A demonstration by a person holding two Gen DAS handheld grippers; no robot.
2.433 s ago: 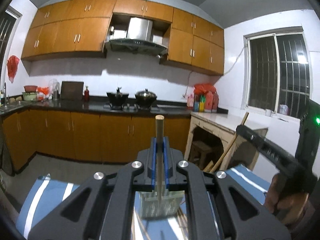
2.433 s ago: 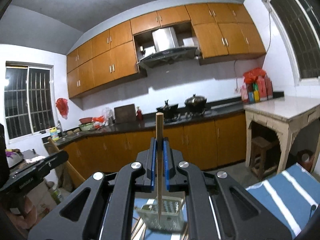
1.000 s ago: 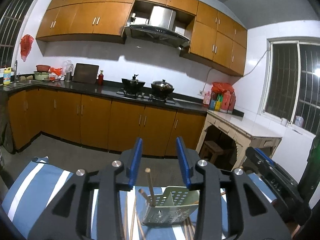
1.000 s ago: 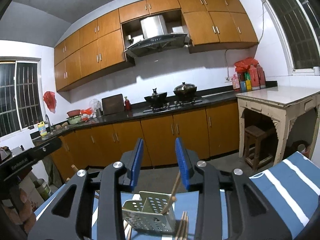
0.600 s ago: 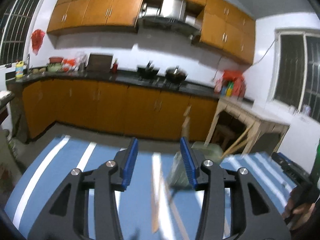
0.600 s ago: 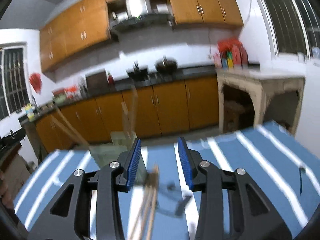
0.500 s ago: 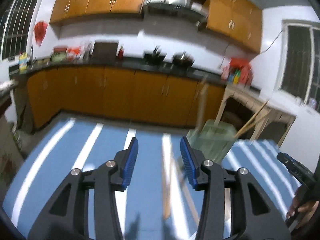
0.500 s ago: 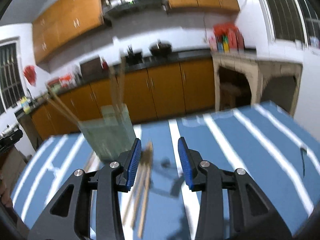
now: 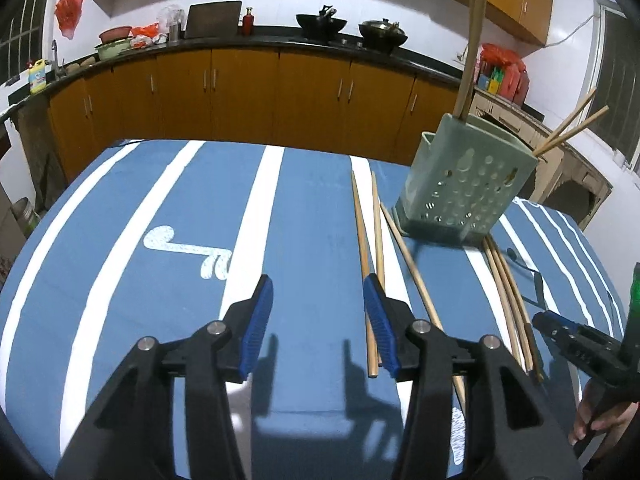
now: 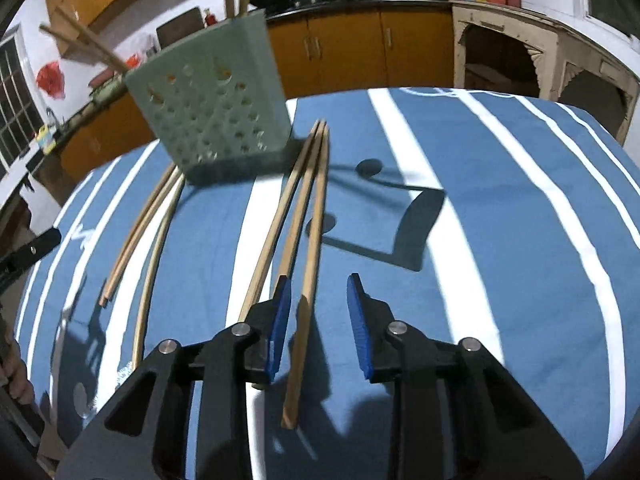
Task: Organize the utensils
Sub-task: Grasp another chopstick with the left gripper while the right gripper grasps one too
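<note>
green perforated holder [image 9: 460, 196] upright on striped surface [image 9: 168, 208], four chopsticks [image 9: 470, 52] standing inside | loose chopsticks [image 10: 308, 216] lying beside it | left gripper [image 9: 318, 322] spread, empty | right gripper [image 10: 316, 312] spread over one loose chopstick

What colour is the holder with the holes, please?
The holder is pale green; the left wrist view shows it best.
</note>
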